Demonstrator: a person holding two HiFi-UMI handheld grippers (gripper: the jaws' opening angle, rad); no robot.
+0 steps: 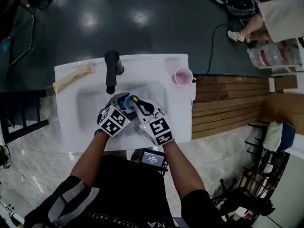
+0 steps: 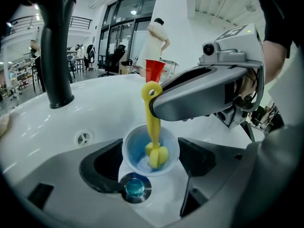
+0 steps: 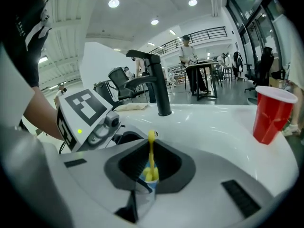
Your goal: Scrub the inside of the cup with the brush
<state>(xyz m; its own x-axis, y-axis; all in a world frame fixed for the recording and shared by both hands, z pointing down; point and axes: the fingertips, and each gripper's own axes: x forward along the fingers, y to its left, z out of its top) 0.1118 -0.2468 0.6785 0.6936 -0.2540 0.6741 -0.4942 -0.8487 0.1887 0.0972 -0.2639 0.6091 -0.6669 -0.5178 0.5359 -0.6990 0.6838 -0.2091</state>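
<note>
Now | left tongs (image 2: 151, 161): closed on translucent blue plastic cup (image 2: 135, 148), held steady over white sink basin (image 1: 90, 103), mouth open to the brush | right tongs (image 3: 151, 164): clamped on yellow long-handled brush (image 2: 153, 122), head down inside cup | judged step: scrubbing under way

From the head view, see only a sliver of the blue cup (image 1: 127, 100) between the left gripper (image 1: 118, 106) and right gripper (image 1: 140, 106), and only the yellow top end of the brush (image 1: 135, 99). Cannot read the small screen (image 1: 153, 158) below the sink (image 1: 156, 65): print too small. Lose the person (image 1: 266, 18) at the top right to the picture's edge above the legs. In the left gripper view, lose the faucet (image 2: 56, 51) past the top edge, and find the red cup (image 2: 154, 70) partly behind the brush handle. In the right gripper view, cannot trace the blue cup's lower wall: smeared to a blur.
</note>
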